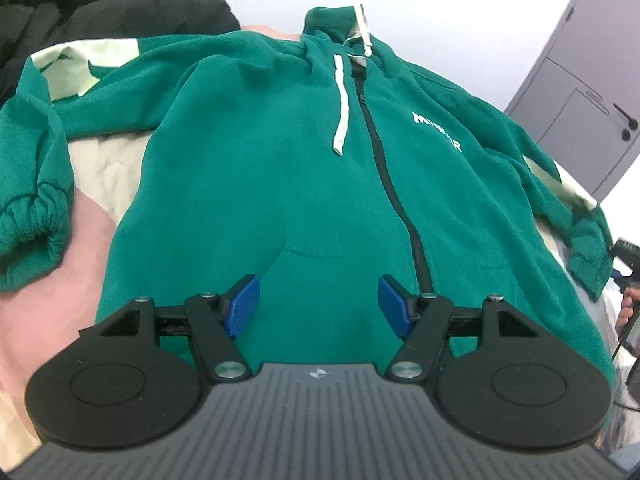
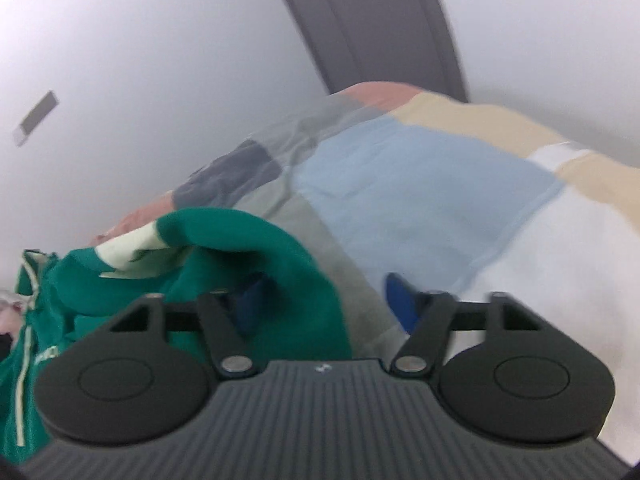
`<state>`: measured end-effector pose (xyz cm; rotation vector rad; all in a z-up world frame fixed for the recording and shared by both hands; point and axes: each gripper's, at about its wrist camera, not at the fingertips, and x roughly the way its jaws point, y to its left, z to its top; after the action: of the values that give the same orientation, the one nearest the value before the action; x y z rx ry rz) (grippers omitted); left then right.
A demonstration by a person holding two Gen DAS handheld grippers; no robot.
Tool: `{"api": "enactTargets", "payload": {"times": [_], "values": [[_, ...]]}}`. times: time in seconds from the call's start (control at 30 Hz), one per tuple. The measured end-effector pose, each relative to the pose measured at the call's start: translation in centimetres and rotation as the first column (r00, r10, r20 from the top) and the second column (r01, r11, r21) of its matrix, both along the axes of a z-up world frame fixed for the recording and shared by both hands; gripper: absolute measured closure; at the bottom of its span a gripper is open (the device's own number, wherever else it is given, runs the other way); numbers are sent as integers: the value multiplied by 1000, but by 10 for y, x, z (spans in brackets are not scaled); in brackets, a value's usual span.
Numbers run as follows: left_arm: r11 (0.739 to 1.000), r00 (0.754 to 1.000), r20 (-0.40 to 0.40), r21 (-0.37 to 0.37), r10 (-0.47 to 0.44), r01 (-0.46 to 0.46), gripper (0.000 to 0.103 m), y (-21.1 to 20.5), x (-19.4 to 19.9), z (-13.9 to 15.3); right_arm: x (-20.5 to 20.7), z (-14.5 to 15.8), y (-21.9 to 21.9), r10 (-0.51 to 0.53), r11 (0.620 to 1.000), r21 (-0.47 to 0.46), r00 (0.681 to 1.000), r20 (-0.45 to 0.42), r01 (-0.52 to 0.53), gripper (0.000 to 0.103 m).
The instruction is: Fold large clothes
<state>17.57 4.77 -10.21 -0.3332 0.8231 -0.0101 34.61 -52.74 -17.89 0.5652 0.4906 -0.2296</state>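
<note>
A green zip hoodie (image 1: 272, 168) with pale green patches and white drawstrings lies front up, spread on a bed, its hood at the far end. My left gripper (image 1: 318, 306) is open and empty, just above the hoodie's lower hem near the zipper. My right gripper (image 2: 326, 304) is open, over the hoodie's right sleeve (image 2: 240, 240). The sleeve fabric lies between and under its fingers, hiding part of the left pad. The right gripper's body also shows at the right edge of the left wrist view (image 1: 628, 256).
A black jacket (image 1: 80, 4) lies at the far left of the bed. The patchwork bedcover (image 2: 420, 184) in blue, beige, pink and grey stretches to the right of the hoodie. A grey door (image 1: 588, 92) stands at the far right by a white wall.
</note>
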Motion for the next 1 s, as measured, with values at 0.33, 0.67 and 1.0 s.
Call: {"api": "enactTargets", "payload": {"times": [0.33,0.67,1.0], "values": [[997,998,-20,-51,54,-55,32,1,20,1,40,76,-41,8,980,-199,1000,21,-4,95],[997,998,20,-39,65,-64,32,0,16,16,43,174,-11,106,957,-270,994,-11,-105,96],[993,993,77,-85,95,-88,32,29,-23,29,-24,301,128,314,897,-315,949,-43,-311,96]]}}
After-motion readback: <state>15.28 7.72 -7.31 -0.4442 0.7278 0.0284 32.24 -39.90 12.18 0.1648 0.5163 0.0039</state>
